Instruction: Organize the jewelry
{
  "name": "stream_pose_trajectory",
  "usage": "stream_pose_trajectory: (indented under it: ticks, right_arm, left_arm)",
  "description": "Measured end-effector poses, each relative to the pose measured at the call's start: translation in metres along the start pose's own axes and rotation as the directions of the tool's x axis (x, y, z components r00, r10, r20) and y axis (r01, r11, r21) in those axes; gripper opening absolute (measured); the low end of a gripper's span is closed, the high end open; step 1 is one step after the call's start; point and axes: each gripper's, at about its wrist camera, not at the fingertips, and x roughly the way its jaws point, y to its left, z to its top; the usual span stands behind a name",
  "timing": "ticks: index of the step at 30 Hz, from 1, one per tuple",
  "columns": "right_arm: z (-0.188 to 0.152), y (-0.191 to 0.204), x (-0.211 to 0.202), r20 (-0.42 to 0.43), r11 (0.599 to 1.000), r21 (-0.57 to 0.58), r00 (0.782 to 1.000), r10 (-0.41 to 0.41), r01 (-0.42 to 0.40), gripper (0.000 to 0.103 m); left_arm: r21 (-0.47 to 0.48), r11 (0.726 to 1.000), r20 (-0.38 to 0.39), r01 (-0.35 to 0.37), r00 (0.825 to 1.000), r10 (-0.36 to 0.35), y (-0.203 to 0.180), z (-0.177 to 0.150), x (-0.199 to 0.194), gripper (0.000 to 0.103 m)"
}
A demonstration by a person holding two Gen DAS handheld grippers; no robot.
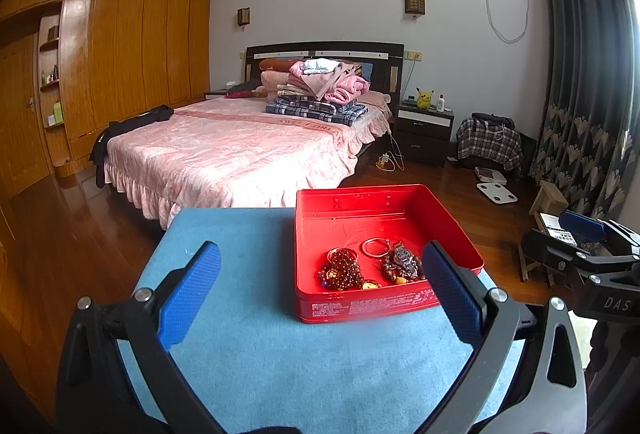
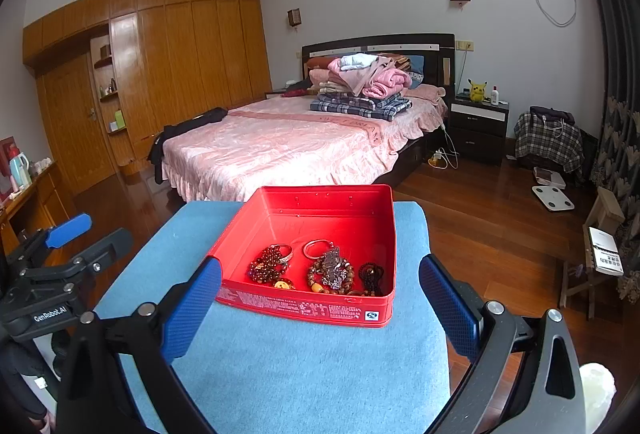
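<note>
A red tin box (image 2: 312,274) sits on a blue cloth-covered table (image 2: 304,362), just in front of both tongs. The left tongs (image 1: 320,290) are spread wide and hold nothing; the box is ahead of them and a bit to their right, and their right finger covers the box's near right corner. The right tongs (image 2: 320,298) are spread wide too, with nothing in them; the box sits ahead, between their two blue fingers (image 2: 192,310). Inside the box, near its front wall, lie a dark red bead string (image 2: 267,268), a silver ring bangle (image 2: 316,248), a brown bead bracelet (image 2: 332,276) and a small black bead string (image 2: 372,276). Far past the tongs is a bed with a pink cover (image 2: 288,146).
</note>
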Motion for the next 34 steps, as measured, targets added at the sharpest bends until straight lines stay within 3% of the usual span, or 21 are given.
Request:
stream_pose_trajectory:
  ticks: [15, 20, 34]
  right_arm:
    - [-0.013, -0.007, 0.007, -0.014, 1.0, -0.003, 1.0, -0.016, 0.016, 0.097]
    - [-0.016, -0.009, 0.007, -0.021, 1.0, -0.003, 1.0, -0.018, 0.018, 0.097]
    - [-0.016, -0.012, 0.005, -0.027, 1.0, 0.003, 0.999, -0.024, 0.024, 0.097]
  left_arm:
    - [-0.021, 1.0, 0.012, 0.008, 1.0, -0.008, 0.002, -0.002, 0.003, 0.097]
    - [-0.062, 0.997, 0.02, 0.045, 0.999, -0.044, 0.008, -0.002, 0.002, 0.097]
    - [-0.037, 0.999, 0.005, 0.019, 1.0, -0.019, 0.005, -0.003, 0.007, 0.097]
